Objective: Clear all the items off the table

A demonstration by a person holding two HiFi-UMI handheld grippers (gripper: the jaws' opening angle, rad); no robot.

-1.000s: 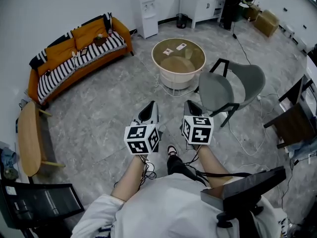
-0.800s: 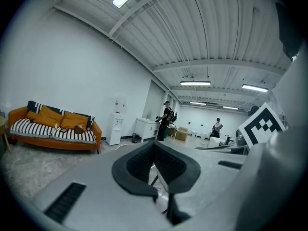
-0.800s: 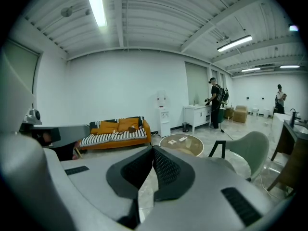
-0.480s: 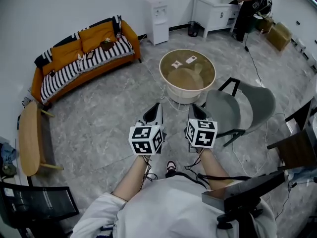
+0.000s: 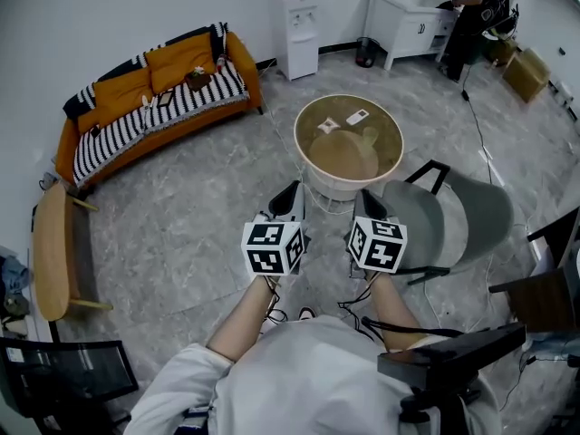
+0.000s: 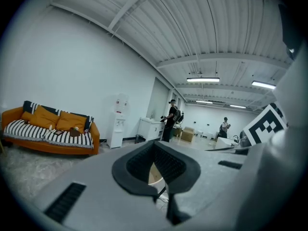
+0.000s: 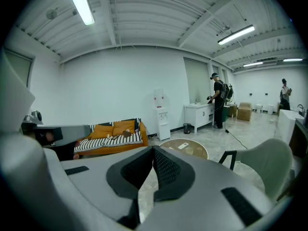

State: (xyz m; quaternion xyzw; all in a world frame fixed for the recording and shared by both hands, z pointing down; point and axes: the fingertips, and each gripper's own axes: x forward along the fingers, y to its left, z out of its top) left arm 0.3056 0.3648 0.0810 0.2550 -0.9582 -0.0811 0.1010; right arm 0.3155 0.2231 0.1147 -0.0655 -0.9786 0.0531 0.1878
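Note:
A round glass-topped table (image 5: 384, 131) stands ahead on the grey floor, also seen low in the right gripper view (image 7: 195, 151). On it lie a white remote (image 5: 357, 116) and a small white packet (image 5: 327, 126). My left gripper (image 5: 292, 191) and right gripper (image 5: 366, 198) are held side by side in the air, short of the table's near edge. Both are shut with nothing in them: the left gripper's (image 6: 155, 143) tips meet, and so do the right gripper's (image 7: 153, 149).
A grey chair (image 5: 458, 214) stands right of the table, close to my right gripper. An orange sofa (image 5: 154, 89) lines the far left wall, with a water dispenser (image 5: 297, 27) and white cabinet (image 5: 412, 27) behind. A wooden bench (image 5: 50, 252) sits at left. Cables trail on the floor.
The view has shifted closer to the round table, and the grippers now sit nearer its edge. Both stay shut and side by side.

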